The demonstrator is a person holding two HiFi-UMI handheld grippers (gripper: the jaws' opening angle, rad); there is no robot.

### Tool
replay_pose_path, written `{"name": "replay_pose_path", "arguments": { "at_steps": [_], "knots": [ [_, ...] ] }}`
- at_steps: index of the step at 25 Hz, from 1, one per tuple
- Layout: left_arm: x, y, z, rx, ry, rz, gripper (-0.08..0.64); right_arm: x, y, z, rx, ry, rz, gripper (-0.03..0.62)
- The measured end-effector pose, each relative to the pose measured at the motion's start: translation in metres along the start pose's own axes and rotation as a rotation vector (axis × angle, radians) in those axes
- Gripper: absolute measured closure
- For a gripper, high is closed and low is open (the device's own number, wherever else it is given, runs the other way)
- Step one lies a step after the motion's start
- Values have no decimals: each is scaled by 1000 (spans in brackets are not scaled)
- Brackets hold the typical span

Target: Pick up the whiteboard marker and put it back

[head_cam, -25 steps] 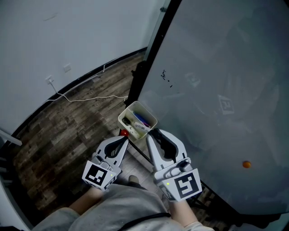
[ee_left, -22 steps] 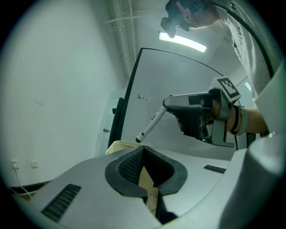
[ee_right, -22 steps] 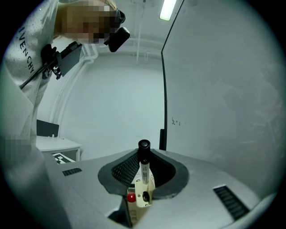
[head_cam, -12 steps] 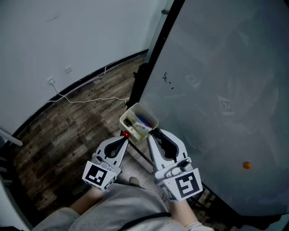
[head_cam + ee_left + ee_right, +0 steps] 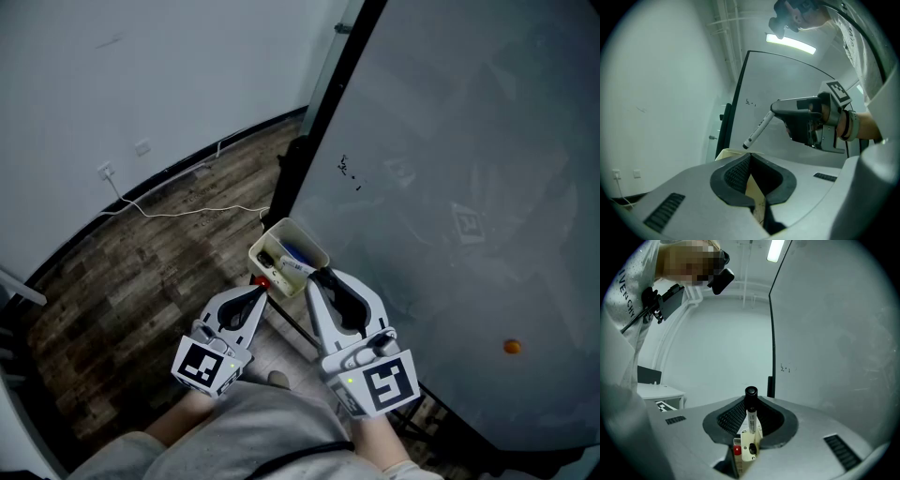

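A white whiteboard marker [image 5: 758, 130] with a black cap [image 5: 750, 392] is clamped between the jaws of my right gripper [image 5: 322, 275], which is shut on it. In the left gripper view it points down-left towards a cream pen box [image 5: 281, 234] fixed at the whiteboard's [image 5: 450, 187] lower left edge. The marker's tip [image 5: 300, 270] hangs at the box's near rim. The box holds a blue pen [image 5: 298, 252] and other markers. My left gripper [image 5: 257, 290] is shut on nothing, just below and left of the box.
The whiteboard's black frame [image 5: 323, 103] runs up to the top of the head view. A small red object [image 5: 262, 279] sits under the box. An orange magnet [image 5: 512, 346] sticks to the board at lower right. A white cable [image 5: 187, 208] lies on the wooden floor by the wall.
Almost nothing. Both grippers hold their places by the box and the marker stays in the right gripper; the head view has shifted slightly.
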State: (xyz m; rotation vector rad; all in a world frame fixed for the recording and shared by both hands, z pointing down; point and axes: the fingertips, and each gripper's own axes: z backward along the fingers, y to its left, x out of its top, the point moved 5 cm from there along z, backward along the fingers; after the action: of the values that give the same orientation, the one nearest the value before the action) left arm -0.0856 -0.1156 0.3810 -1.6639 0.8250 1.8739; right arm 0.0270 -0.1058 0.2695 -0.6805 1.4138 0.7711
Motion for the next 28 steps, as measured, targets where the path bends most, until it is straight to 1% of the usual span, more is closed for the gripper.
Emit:
{"name": "replay_pose_path", "arguments": {
  "at_steps": [5, 9, 17, 21, 25, 28],
  "knots": [
    [-1, 2, 0, 5, 1, 7, 546, -2, -1, -2, 0, 7, -3, 512],
    [-3, 5, 0, 12, 5, 14, 546, -11, -6, -2, -15, 47, 7, 512],
    [-8, 10, -1, 27, 25, 24, 546, -25, -11, -6, -13, 71, -25, 512],
    [-11, 12, -3, 26, 37, 30, 546, -28, -11, -10, 3, 46, -59, 512],
    [-15, 14, -6, 27, 49, 33, 546, -38, -13, -12, 7, 67, -71, 512],
    [-17, 16, -7, 27, 60, 36, 546, -44, -15, -14, -5, 93, -80, 512]
  ]
}}
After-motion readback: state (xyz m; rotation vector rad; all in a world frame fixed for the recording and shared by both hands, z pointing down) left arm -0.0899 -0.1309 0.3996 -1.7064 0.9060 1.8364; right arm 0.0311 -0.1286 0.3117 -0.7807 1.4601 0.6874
